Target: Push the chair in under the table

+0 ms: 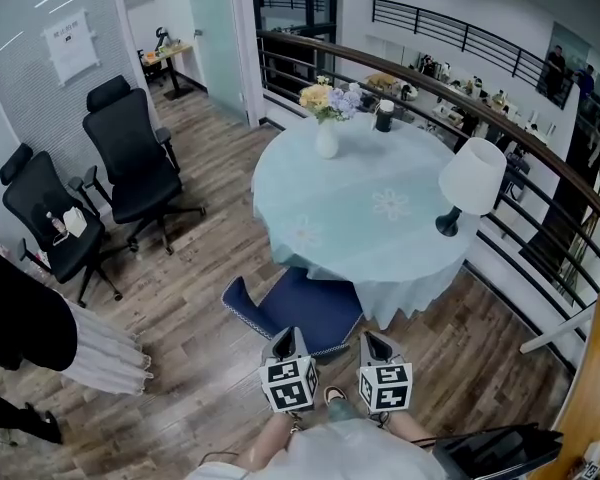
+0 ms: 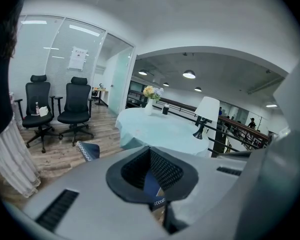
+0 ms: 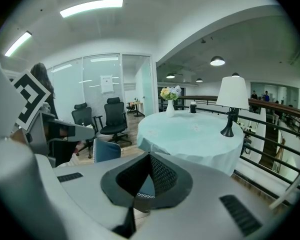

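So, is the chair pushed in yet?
Partly: the chair has its far edge under the table; most of it sticks out.

Round counter point(image 1: 380, 238), draped in pale aqua cloth:
- white vase of yellow and lilac flowers point(image 1: 326, 133), far left edge
- dark cylindrical cup point(image 1: 384, 116), just right of the vase
- white-shaded lamp on a black stem point(image 1: 468, 190), right edge

Wood-plank floor point(image 1: 200, 308):
- blue upholstered chair point(image 1: 300, 308), at the counter's near edge
- black swivel office chair point(image 1: 135, 163), far left
- second black office chair point(image 1: 50, 218), beside the first
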The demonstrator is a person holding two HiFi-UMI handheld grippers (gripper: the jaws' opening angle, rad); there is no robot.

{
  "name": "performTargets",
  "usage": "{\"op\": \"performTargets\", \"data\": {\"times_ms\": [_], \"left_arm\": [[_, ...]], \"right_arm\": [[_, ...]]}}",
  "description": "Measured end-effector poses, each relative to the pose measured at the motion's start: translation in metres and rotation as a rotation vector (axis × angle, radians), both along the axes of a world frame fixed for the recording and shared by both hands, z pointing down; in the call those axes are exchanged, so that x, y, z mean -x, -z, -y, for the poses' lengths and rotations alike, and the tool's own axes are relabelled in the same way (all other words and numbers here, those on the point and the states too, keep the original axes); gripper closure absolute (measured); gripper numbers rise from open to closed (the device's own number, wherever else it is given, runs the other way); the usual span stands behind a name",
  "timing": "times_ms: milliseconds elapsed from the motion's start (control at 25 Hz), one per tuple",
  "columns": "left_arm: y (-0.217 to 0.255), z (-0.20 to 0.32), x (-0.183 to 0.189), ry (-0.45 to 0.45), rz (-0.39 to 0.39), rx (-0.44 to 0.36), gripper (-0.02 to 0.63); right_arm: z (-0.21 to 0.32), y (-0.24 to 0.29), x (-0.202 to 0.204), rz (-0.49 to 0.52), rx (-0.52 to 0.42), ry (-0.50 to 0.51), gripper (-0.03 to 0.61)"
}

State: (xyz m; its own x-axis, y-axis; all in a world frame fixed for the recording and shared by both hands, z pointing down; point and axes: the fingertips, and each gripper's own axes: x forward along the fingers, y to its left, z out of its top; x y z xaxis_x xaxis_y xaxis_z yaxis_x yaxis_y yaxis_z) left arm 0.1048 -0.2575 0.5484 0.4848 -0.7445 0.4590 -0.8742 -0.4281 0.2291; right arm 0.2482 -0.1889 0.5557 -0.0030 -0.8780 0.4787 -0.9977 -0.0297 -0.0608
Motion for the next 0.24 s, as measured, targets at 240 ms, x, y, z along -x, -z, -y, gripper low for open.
{"op": "performTargets", "data": {"times_ms": [240], "left_arm": [[-0.0006, 0.0015, -0.0039, -0.001, -0.001, 0.01, 0.609]], "right_arm": [[0.0028, 0.0004, -0.0042, -0.003, 0.011, -0.002, 0.561]]}}
